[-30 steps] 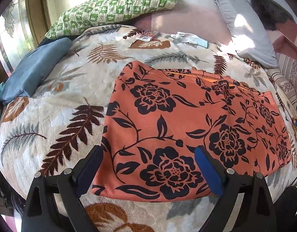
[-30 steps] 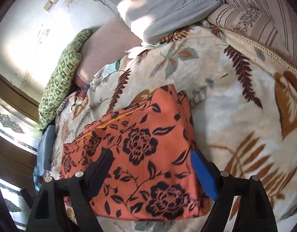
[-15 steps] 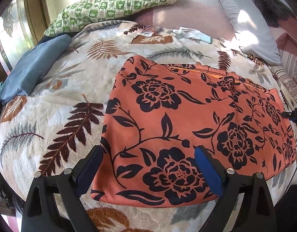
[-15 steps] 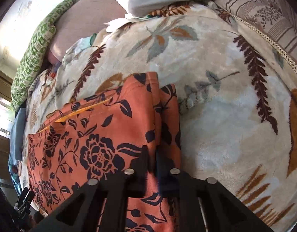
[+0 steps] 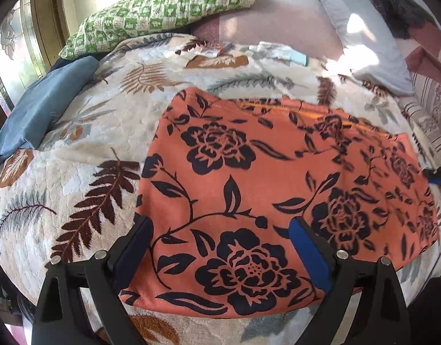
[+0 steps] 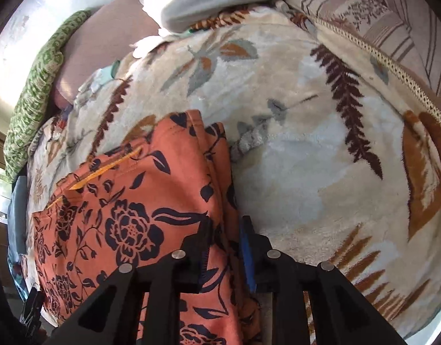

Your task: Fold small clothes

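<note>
An orange garment (image 5: pixel 249 172) with black flowers lies flat on a leaf-patterned blanket (image 5: pixel 76 172). My left gripper (image 5: pixel 220 222) hovers open over the garment's near left part, with its blue pads wide apart and nothing pinched. In the right wrist view, my right gripper (image 6: pixel 226 224) sits at the right edge of the garment (image 6: pixel 134 201). A raised fold of that edge is between its narrow jaws, which are opening slightly. The right gripper's tip (image 5: pixel 439 174) also shows at the garment's far right in the left wrist view.
A green checked pillow (image 5: pixel 163 8) and a grey pillow (image 5: pixel 364 34) lie at the head of the bed. A blue cushion (image 5: pixel 42 103) lies at the left. Small items (image 5: pixel 278 51) sit on the blanket beyond the garment. A striped cloth (image 6: pixel 393 23) borders the blanket on the right.
The right gripper went from wide open to shut while sinking onto the garment's right edge; its jaws now stand a little apart with cloth between. The left gripper stayed put.
</note>
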`<state>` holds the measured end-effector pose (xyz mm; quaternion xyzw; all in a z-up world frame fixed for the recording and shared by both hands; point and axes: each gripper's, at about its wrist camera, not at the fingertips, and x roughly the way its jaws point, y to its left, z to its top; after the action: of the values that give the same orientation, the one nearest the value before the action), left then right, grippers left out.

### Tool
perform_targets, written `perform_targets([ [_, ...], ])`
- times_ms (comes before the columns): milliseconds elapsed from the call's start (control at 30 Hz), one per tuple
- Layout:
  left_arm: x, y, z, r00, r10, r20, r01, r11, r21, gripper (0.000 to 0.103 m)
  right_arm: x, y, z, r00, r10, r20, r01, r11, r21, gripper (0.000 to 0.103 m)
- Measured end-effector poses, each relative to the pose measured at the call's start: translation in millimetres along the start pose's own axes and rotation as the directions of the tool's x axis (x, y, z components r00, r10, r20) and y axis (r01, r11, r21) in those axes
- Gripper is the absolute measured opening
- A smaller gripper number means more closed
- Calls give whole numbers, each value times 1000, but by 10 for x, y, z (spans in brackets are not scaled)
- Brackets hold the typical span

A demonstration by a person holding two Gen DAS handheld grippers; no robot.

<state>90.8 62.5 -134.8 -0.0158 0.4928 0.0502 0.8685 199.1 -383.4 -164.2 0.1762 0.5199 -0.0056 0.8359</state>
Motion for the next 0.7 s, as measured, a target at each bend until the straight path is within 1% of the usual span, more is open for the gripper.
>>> perform_targets([
  [33, 141, -30, -31, 998, 39, -57, -38, 999, 25, 95, -110, 47, -12, 999, 9, 38, -8, 1000, -12, 23],
  [67, 190, -42, -62, 997, 48, -59, -46, 998, 31, 96, -218, 106, -27, 997, 49, 67, -47, 999, -26, 23],
  [100, 160, -42, -75, 999, 48, -24, -48, 999, 23, 96, -296, 185, -30, 991, 108, 79, -105, 994, -43, 23],
  [133, 154, -47, -75, 998, 49, -26, -48, 999, 22, 96, -338, 261, -50, 984, 162, 71, -157, 985, -64, 23],
  [200, 156, -37, -68, 998, 44, -33, -43, 999, 18, 96, -238, 368, -75, 974, 228, 9, -226, 971, -79, 24],
  [233, 149, -23, -62, 999, 37, -37, -37, 999, 13, 96, -99, 350, -94, 977, 212, -27, -214, 975, -69, 24],
  [267, 127, -7, -53, 999, 31, -39, -31, 1000, 5, 96, 87, 271, -109, 986, 151, -74, -154, 987, -45, 24],
  [300, 89, 14, -43, 999, 23, -37, -23, 1000, -5, 96, 283, 127, -142, 986, 104, -129, -103, 995, 13, 23],
  [333, 29, 37, -37, 1000, 12, -25, -12, 1000, -14, 96, 321, -9, -155, 979, 171, -107, -162, 982, 95, 22],
  [367, -47, 51, -42, 1000, 7, -3, -7, 1000, -19, 96, 256, -61, -160, 976, 205, -75, -193, 971, 140, 22],
  [400, -114, 73, -43, 1000, 8, 22, -7, 1000, -26, 96, 171, -42, -169, 977, 206, -58, -196, 971, 137, 24],
  [467, -176, 99, -42, 999, 3, 40, -1, 999, -41, 96, 0, 57, -216, 989, 141, -32, -139, 988, 63, 24],
  [500, -176, 107, -43, 999, 1, 35, 1, 999, -46, 96, -90, 62, -256, 989, 146, -12, -145, 988, 55, 24],
  [533, -170, 113, -47, 1000, 3, 27, -2, 999, -48, 96, -192, 52, -320, 984, 177, 9, -178, 982, 63, 26],
  [567, -178, 109, -55, 1000, 2, 22, -1, 999, -50, 96, -288, 16, -388, 978, 208, 23, -209, 974, 86, 30],
  [600, -201, 101, -62, 1000, -6, 24, 7, 999, -52, 96, -380, -32, -472, 972, 232, 38, -235, 965, 117, 52],
  [633, -233, 88, -68, 999, -13, 30, 15, 998, -53, 96, -463, -87, -564, 968, 244, 52, -249, 956, 153, 85],
  [667, -274, 68, -70, 999, -17, 40, 19, 999, -49, 96, -536, -144, -665, 966, 248, 70, -257, 948, 188, 88],
  [700, -309, 45, -74, 998, -18, 52, 20, 999, -42, 96, -611, -192, -791, 962, 259, 91, -273, 936, 221, 88],
])
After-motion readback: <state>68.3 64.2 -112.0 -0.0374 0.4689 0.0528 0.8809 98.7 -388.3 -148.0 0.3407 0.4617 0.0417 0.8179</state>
